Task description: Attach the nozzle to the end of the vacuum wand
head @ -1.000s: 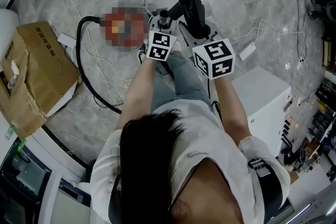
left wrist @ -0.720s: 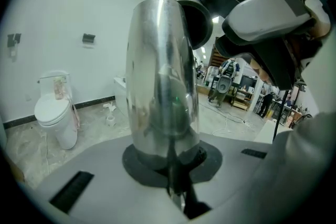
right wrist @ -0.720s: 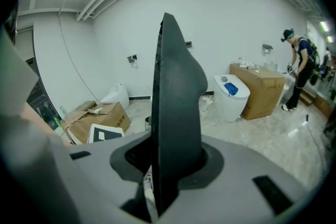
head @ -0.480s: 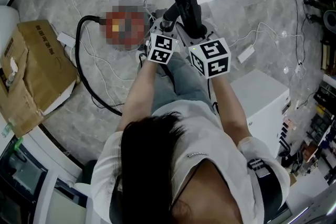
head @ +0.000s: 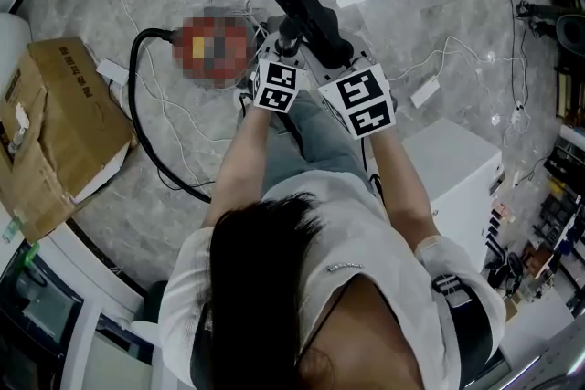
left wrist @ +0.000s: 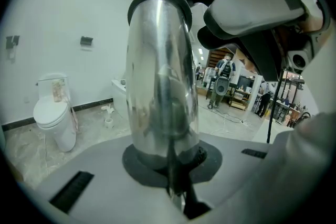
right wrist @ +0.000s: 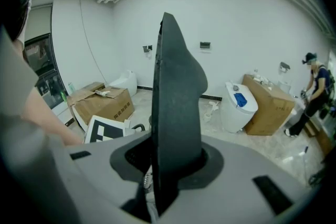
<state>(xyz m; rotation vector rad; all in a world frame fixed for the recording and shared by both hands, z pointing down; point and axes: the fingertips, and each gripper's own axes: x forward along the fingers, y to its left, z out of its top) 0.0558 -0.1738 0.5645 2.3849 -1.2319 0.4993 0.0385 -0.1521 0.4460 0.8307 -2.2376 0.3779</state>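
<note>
Toilet [left wrist: 51, 115] behind wand [left wrist: 160, 76] in left claw [left wrist: 176, 191]

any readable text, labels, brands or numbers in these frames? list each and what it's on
None can be read in any view.
Cardboard box: a line of dark print on its side, too blurred to read in both the head view and the right gripper view.
Marker cubes: black-and-white square patterns only, no words or numbers.
</note>
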